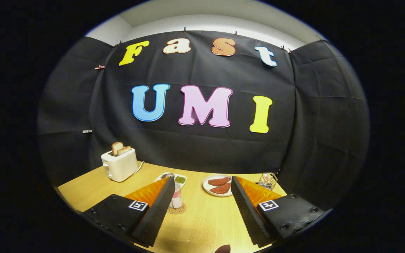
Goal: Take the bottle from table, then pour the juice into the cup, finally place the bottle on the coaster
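Across the wooden table (206, 218), a white toaster (120, 164) with bread is seen at the far left, a plate (218, 185) of reddish food near the middle, and a small wire basket (268, 181) to the right. The gripper (202, 214) is held above the table with its fingers wide apart and nothing between them. The bottle (177, 196) is seen just ahead of the left finger, standing on the coaster (176, 209). The task is judged to be at its placing end; only a clear withdrawal seems called for.
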Available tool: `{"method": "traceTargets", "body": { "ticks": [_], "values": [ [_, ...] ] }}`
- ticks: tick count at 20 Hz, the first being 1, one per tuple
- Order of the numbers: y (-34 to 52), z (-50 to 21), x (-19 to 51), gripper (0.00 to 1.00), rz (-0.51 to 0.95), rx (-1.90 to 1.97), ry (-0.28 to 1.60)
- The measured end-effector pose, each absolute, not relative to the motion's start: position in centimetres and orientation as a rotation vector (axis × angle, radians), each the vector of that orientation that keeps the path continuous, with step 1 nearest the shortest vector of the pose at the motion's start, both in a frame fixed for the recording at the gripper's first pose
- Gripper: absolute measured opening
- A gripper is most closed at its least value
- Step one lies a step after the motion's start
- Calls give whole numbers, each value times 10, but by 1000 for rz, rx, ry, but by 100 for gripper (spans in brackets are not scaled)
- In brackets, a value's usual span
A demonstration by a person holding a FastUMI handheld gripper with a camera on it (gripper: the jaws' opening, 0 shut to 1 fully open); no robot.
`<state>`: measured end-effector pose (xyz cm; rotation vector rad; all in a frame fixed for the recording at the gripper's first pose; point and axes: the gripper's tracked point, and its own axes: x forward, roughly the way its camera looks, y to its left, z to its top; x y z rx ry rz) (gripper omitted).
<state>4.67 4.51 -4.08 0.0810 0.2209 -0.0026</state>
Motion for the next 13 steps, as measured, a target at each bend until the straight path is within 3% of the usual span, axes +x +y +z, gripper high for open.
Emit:
{"method": "traceTargets", "body": {
  "ticks": [13],
  "values": [
    [26,-24,67,98,52,-6,156]
  ]
}}
